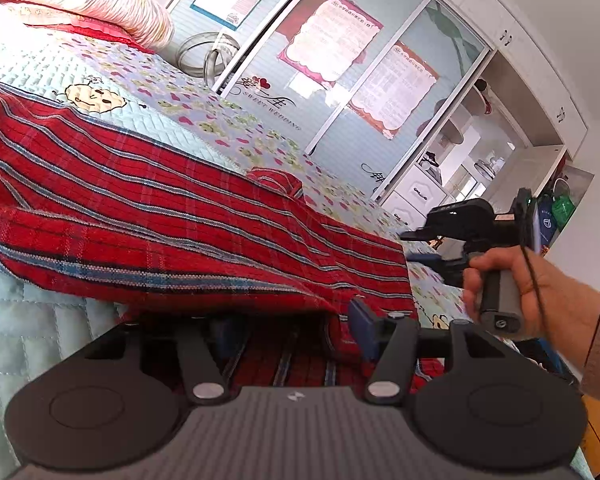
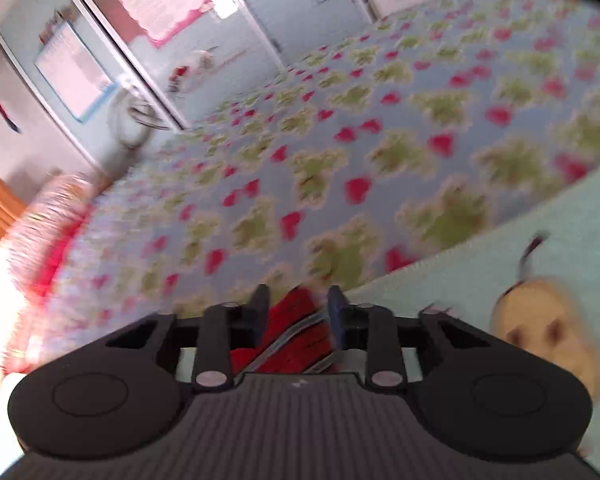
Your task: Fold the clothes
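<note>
A red plaid garment with blue and white stripes lies spread over the quilted bedspread. My left gripper is at its near edge; its jaws stand fairly wide with cloth draped over and between them, and one blue pad shows. In the left wrist view my right gripper is held by a hand at the garment's right edge. In the blurred right wrist view, my right gripper is shut on a fold of the red plaid cloth above the bed.
The bedspread has green frogs, red hearts and a yellow cartoon face. A striped pillow lies at the head. A wardrobe with sliding glass doors and posters stands beyond the bed, with white drawers.
</note>
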A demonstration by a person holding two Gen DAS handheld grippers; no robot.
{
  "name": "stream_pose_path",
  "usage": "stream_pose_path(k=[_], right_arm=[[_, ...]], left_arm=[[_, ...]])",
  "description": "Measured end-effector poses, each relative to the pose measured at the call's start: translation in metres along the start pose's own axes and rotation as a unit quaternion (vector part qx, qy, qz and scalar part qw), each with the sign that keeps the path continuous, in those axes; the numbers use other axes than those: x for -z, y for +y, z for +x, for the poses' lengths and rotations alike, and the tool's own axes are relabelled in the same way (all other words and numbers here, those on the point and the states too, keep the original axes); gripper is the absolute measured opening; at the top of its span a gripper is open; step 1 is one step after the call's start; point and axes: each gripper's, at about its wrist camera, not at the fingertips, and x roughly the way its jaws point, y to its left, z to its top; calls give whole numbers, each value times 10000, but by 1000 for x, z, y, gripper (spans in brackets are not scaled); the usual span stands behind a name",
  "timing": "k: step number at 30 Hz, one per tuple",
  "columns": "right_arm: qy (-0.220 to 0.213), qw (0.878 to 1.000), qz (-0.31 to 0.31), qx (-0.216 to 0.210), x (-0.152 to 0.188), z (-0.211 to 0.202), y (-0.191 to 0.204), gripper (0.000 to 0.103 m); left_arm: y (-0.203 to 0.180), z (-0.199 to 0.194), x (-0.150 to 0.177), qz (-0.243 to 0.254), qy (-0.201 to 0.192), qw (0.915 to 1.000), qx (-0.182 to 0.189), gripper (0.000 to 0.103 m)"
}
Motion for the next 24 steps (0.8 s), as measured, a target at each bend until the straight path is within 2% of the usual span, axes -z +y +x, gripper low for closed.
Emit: stream_pose_path(k=[3,6,10,14,16,18,20,24], right_arm=[[-2,9997,29,-237,17,9,-1,26],[-199,9959,-874,-118,32,11,17,29],[-294,9822,-1854,74,50,20,31,33],[-408,9786,-2015,82,57,32,24,34],[-464,9745,-2194,76,60,39,26,39],[-312,9740,-2242,38,57,48,28,48],[-219,9760,-2162,-129,50,50,26,53],[-120,9858,-1543,-658,38,57,4,53]], left_arm=[[0,-1,0,-11,-5,10000,14,61],[0,-1,1,-25,-12,10000,24,61],[0,-2,2,-22,-17,10000,20,61],[-1,-2,2,-3,-23,10000,9,61],[-1,-2,2,1,-24,10000,9,61],[0,-2,2,1,-24,10000,9,62],[-1,-2,1,4,-20,10000,-3,62],[-2,-2,1,18,-12,10000,-16,62]])
